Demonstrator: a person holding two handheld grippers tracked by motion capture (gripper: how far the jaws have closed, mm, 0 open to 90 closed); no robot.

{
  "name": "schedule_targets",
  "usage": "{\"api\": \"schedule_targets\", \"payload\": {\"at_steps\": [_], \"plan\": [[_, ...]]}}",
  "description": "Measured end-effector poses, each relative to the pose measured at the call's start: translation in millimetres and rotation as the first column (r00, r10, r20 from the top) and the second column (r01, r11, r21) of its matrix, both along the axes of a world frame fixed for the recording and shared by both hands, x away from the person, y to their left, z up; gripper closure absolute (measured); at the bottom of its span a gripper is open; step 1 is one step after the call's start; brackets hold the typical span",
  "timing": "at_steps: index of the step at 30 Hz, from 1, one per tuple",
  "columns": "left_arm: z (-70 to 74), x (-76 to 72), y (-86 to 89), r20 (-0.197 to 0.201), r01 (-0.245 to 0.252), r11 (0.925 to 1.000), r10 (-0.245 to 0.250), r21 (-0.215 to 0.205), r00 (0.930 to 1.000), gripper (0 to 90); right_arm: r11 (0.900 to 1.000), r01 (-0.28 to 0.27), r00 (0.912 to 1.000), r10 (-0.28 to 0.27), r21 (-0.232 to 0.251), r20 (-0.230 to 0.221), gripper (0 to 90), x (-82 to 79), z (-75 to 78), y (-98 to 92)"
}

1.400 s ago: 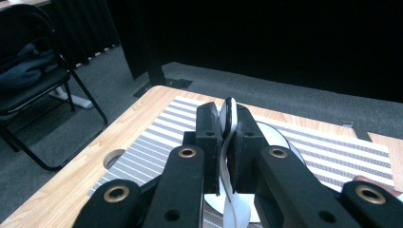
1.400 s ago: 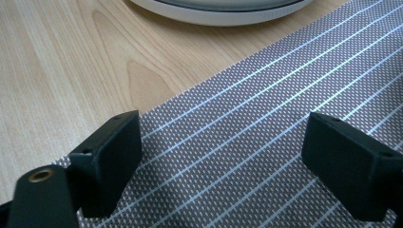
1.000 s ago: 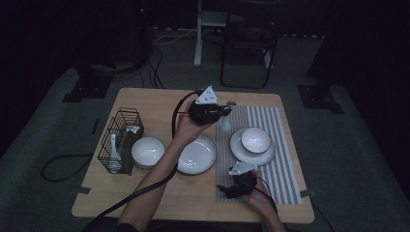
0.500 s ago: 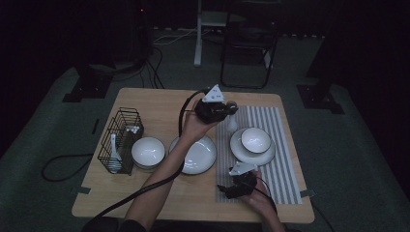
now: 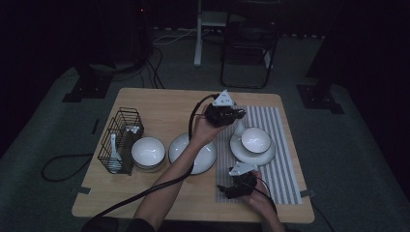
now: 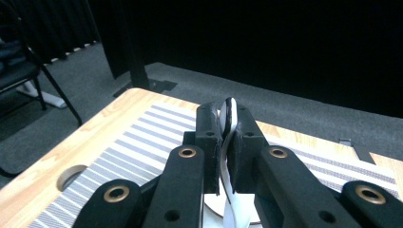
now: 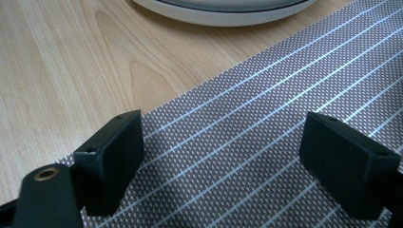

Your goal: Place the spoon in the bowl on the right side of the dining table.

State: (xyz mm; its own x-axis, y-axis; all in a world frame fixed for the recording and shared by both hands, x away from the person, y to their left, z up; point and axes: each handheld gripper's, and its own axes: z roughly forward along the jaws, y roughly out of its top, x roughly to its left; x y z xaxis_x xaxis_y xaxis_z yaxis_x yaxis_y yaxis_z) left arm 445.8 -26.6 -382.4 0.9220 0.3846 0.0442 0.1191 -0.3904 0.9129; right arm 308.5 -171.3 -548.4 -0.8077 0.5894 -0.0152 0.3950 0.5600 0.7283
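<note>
My left gripper (image 5: 236,116) hovers over the left edge of the striped placemat (image 5: 286,145), just left of the white bowl (image 5: 256,139) on its saucer (image 5: 251,154). In the left gripper view the jaws (image 6: 228,118) are shut on a white spoon (image 6: 230,111) with a dark rim, held on edge. The spoon's lower end (image 5: 239,128) hangs below the gripper. My right gripper (image 5: 225,189) rests at the placemat's near left corner, and its jaws (image 7: 237,156) stand open over the striped cloth (image 7: 266,109) with nothing between them.
A large white plate (image 5: 205,157) lies mid-table, partly under the left forearm. A second bowl (image 5: 148,151) sits to its left, beside a black wire rack (image 5: 121,137) holding another white spoon (image 5: 113,151). A chair (image 5: 249,43) stands beyond the table.
My left gripper has carried the spoon rightward and slightly down, from above the large plate to the placemat's left edge near the bowl. The right gripper has stayed put.
</note>
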Motion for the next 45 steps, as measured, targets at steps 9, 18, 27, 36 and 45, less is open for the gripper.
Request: {"api": "schedule_targets", "payload": {"at_steps": [9, 18, 27, 36, 45], "plan": [[-12.2, 3.8, -14.5, -0.024, 0.011, 0.9999, -0.011, -0.013, 0.9996, 84.8, 1.0, -0.001, 1.0, 0.001, -0.003, 0.007, 14.9, -0.2, 0.0, 0.0], [-20.8, 3.6, -23.4, -0.035, 0.007, 0.9997, -0.008, -0.024, 0.9994, 84.8, 1.0, -0.001, 0.9999, 0.001, -0.004, 0.011, 14.9, -0.6, 0.0, 0.1], [-26.2, 4.6, -23.2, -0.049, 0.006, 0.9996, -0.008, -0.026, 0.9988, 84.8, 1.0, -0.001, 0.9999, 0.001, -0.005, 0.014, 15.0, -1.0, 0.1, 0.2], [-33.1, 5.3, -23.7, -0.059, 0.007, 0.9998, -0.008, -0.021, 0.9982, 84.7, 1.0, 0.0, 0.9999, 0.0, -0.005, 0.014, 14.9, -1.2, 0.2, 0.3], [-43.8, 6.3, -13.7, -0.081, -0.01, 0.9999, 0.01, -0.003, 0.9967, 84.3, 1.0, 0.0, 0.9999, 0.0, -0.006, 0.015, 14.9, -1.2, 0.1, 0.3]]}}
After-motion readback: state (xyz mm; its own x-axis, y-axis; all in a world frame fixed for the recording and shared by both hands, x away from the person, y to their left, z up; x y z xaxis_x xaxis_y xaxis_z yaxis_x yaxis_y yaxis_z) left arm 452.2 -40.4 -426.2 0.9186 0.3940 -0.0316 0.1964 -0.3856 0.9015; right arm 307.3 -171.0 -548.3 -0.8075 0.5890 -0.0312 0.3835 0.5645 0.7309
